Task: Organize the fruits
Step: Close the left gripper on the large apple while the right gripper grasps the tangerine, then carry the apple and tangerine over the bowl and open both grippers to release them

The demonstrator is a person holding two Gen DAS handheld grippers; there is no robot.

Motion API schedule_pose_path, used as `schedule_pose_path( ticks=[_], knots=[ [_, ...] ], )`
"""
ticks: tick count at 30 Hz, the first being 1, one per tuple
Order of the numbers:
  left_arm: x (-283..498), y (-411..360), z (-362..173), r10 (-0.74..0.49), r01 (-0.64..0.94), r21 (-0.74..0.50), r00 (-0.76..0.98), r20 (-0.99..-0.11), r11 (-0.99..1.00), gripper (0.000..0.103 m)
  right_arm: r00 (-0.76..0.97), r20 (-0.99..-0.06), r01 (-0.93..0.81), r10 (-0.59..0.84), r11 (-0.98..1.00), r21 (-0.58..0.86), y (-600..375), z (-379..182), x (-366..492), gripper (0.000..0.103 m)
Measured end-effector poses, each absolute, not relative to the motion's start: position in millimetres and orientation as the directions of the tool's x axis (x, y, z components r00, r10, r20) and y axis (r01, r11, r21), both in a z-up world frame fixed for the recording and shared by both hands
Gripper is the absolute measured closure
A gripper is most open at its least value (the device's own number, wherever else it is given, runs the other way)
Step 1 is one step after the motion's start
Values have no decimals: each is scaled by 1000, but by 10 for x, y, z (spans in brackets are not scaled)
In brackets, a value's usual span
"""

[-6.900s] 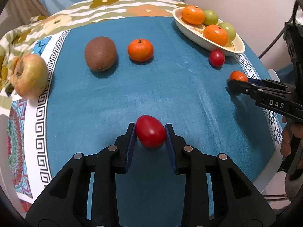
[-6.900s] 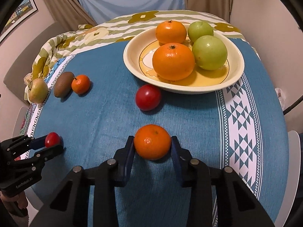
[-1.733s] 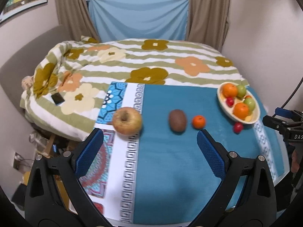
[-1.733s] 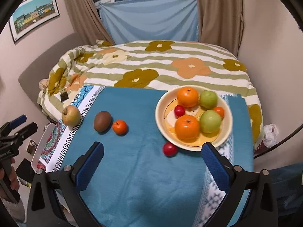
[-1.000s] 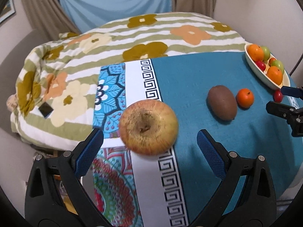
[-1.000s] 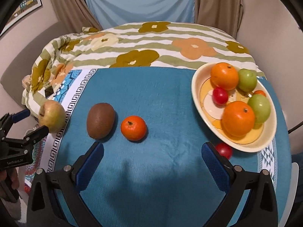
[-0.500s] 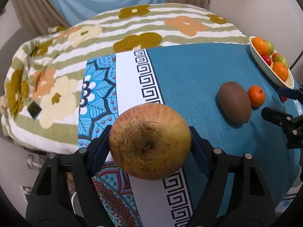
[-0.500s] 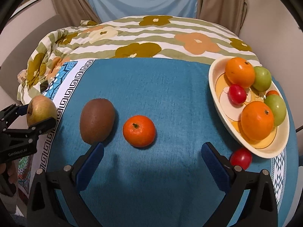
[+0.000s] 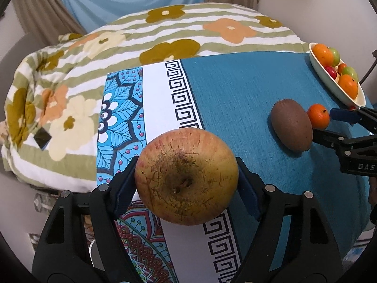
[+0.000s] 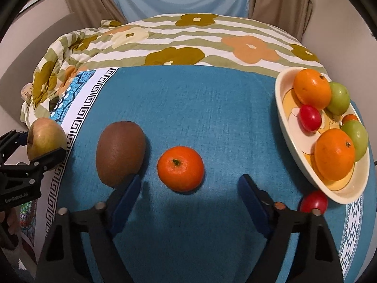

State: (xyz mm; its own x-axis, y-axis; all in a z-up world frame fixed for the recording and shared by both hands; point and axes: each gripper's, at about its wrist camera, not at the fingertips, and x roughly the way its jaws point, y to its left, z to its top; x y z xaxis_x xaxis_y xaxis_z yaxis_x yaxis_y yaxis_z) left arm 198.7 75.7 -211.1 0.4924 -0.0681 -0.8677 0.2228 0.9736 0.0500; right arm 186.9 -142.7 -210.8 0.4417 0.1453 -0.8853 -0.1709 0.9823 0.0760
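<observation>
My left gripper (image 9: 187,181) is shut on a big yellow-red apple (image 9: 186,176) at the table's left edge; the apple also shows in the right wrist view (image 10: 44,139). My right gripper (image 10: 189,195) is open, its jaws wide on either side of a small mandarin (image 10: 180,168) that lies just ahead of them. A brown kiwi (image 10: 120,153) lies just left of the mandarin, touching the left finger. The cream fruit plate (image 10: 289,146) at the right holds oranges, green fruits and a red tomato (image 10: 309,118). Another red tomato (image 10: 313,204) lies on the cloth beside the plate.
The table has a teal cloth (image 10: 200,108) with a white patterned border (image 9: 160,99). A flowered striped blanket (image 10: 188,40) lies behind the table. The right gripper's body (image 9: 353,141) reaches in beside the kiwi (image 9: 292,127) in the left wrist view.
My left gripper closed in on the apple and now grips it. My right gripper moved down and forward toward the mandarin, its jaws narrowing around it.
</observation>
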Motion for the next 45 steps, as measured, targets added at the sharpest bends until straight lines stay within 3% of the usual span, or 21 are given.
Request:
schedule_pose_path(
  ticks=[2, 8, 10, 28, 45],
  knots=[
    [1978, 754, -2106, -69, 223, 49, 490, -869, 974, 22, 443, -884, -176, 147, 982, 75, -1411, -2117, 1889, 31],
    [1906, 752, -2093, -65, 234, 59, 489, -870, 970, 22, 451, -880, -193, 150, 979, 68, -1370, -2131, 1922, 52],
    [1873, 763, -2087, -68, 232, 53, 486, -871, 971, 22, 451, -878, -202, 161, 976, 76, -1366, -2117, 1923, 66],
    [1714, 571, -1415, -149, 271, 6, 547, -824, 963, 22, 526, -835, -124, 161, 986, 112, -1698, -1465, 1602, 67],
    [2018, -861, -964, -302, 324, -140, 532, -791, 936, 22, 576, -805, -94, 144, 989, 110, -3010, -1002, 1485, 67]
  ],
)
